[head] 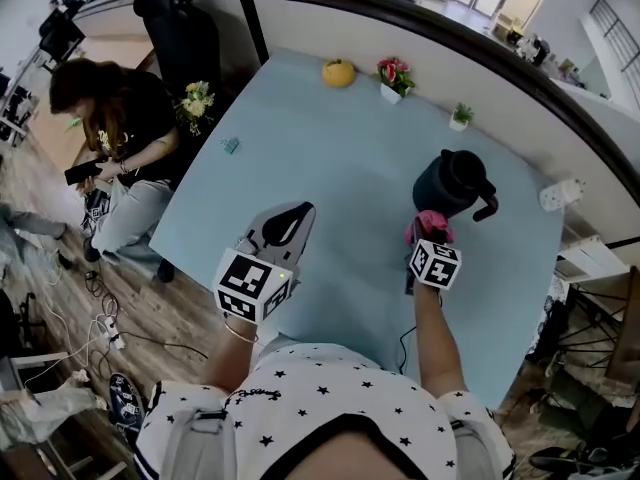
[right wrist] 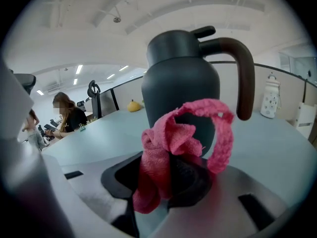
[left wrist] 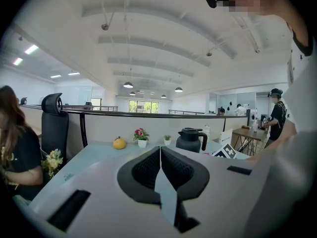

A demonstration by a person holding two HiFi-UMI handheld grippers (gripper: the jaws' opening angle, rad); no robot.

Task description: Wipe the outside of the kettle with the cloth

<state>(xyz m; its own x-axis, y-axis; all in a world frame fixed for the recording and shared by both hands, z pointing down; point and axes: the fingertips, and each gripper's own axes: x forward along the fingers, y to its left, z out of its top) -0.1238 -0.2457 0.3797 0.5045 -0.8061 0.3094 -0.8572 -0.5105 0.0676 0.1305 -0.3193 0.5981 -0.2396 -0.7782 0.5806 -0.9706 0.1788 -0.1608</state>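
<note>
A dark grey kettle (head: 452, 183) with a brown handle stands upright on the pale blue table (head: 330, 178); the right gripper view shows the kettle (right wrist: 181, 86) close ahead. My right gripper (head: 428, 230) is shut on a pink cloth (head: 427, 225), and the cloth (right wrist: 183, 143) bunches up between the jaws just short of the kettle's side. My left gripper (head: 292, 216) is held over the table to the kettle's left, jaws shut with nothing between them. From the left gripper view the kettle (left wrist: 192, 140) stands far off to the right.
A yellow fruit (head: 338, 73), a potted flower (head: 394, 78) and a small green plant (head: 460, 116) line the table's far edge. A small clip (head: 231, 145) lies at the left. A seated person (head: 125, 138) is beyond the left edge, beside a black chair (head: 180, 28).
</note>
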